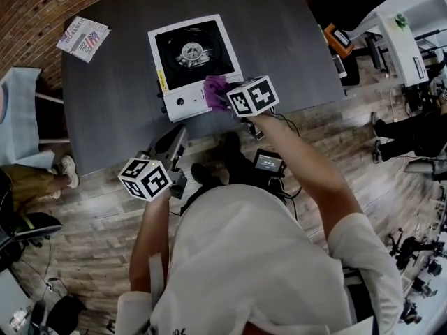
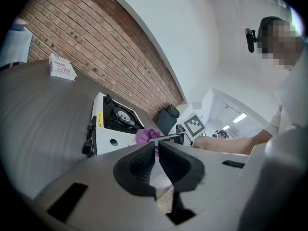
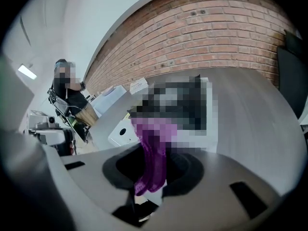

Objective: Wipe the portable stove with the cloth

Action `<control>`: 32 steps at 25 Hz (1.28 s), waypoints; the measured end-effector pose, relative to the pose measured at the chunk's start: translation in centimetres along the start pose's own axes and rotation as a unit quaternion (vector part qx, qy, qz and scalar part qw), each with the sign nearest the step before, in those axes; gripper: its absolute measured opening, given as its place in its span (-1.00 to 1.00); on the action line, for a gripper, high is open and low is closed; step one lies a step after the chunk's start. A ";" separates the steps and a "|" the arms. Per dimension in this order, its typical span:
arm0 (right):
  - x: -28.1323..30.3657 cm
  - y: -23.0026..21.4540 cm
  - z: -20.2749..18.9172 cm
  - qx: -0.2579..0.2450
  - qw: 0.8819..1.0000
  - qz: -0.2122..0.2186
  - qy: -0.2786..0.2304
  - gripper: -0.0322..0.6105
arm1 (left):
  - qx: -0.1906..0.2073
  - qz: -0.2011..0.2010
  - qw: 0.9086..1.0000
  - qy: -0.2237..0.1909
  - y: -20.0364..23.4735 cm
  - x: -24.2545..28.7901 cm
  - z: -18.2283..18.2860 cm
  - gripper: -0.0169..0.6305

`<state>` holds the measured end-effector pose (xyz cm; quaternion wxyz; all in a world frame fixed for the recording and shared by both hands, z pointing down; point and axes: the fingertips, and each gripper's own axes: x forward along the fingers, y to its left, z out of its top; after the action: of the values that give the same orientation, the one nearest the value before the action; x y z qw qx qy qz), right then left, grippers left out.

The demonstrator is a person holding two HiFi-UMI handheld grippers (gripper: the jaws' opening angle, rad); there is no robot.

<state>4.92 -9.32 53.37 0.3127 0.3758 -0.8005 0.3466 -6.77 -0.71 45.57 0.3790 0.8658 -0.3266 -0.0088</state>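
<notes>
My right gripper (image 3: 151,171) is clenched on the purple cloth (image 3: 153,150), which runs up between the jaws as a narrow bunched strip and spills out ahead of them. In the head view the cloth sits at the near right corner of the portable stove (image 1: 195,82), over the white front edge; I cannot tell whether it is pressing on the metal or just above it. The stove stands on the grey table (image 1: 300,40), close to its near edge, with the black burner well (image 1: 193,50) on the far side of the cloth. My left gripper (image 2: 157,150) is closed on nothing and hangs off the near edge of the table, to the left and well apart from the stove, so nothing braces the stove. That is my main worry: I judge the stove to be light, and a firm stroke across its top could push it along the table instead of cleaning it. The cloth is also gathered so tightly that little of it would meet the surface, and the jaw tips might scrape the white casing. If I sweep far into the well, the loose end could catch on the pan supports and pull out of the grip. A stroke along the front panel risks nudging the controls there. The printed packet (image 1: 82,38) at the far left corner is out of the way
</notes>
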 end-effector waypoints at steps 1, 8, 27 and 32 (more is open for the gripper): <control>-0.2 -0.3 -0.1 0.001 1.000 -0.002 -0.001 -0.58 | 0.000 -0.001 1.000 0.001 -0.1 0.1 0.0 -0.85; -1.2 -2.0 -0.7 0.027 1.000 -0.005 -0.014 -0.58 | 0.004 -0.008 1.000 0.006 -0.4 0.5 -0.2 -0.85; -5.4 -7.2 -1.9 0.016 0.997 -0.069 -0.029 -0.58 | 0.008 -0.012 1.000 0.015 -1.1 1.8 -0.3 -0.85; -6.9 -8.2 -1.8 -0.016 0.993 -0.107 -0.054 -0.58 | 0.008 -0.005 1.000 0.012 -0.5 1.3 -0.3 -0.85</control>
<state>15.66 -9.14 51.74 0.3101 0.4729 -0.7766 0.2777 -5.36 -1.02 45.71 0.3763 0.8703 -0.3177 0.0025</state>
